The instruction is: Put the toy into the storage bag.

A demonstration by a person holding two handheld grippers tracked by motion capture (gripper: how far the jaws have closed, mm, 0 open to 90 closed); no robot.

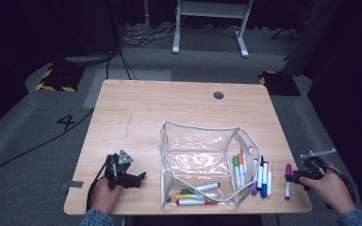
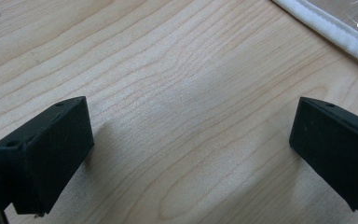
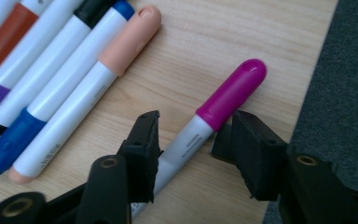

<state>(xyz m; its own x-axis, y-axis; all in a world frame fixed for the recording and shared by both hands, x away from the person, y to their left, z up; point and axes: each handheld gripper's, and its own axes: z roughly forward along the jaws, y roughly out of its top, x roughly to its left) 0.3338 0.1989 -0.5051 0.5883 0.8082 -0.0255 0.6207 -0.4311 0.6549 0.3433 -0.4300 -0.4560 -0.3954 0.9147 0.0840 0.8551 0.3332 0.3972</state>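
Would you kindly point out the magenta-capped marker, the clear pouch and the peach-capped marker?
magenta-capped marker [image 3: 232, 93]: right gripper view, on its cap.
clear pouch [image 1: 161, 141]: high view, on its white left rim.
peach-capped marker [image 3: 129, 41]: right gripper view, on its cap.

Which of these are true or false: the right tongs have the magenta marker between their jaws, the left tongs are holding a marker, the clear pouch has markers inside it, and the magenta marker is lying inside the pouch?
1. The right tongs have the magenta-capped marker between their jaws. True; the jaws stand on either side of it, apart, not pressing.
2. The left tongs are holding a marker. False; they are open over bare table with nothing between the jaws.
3. The clear pouch has markers inside it. True; several lie at its near end.
4. The magenta-capped marker lies inside the pouch. False; it lies on the table, right of the loose row of markers beside the pouch.
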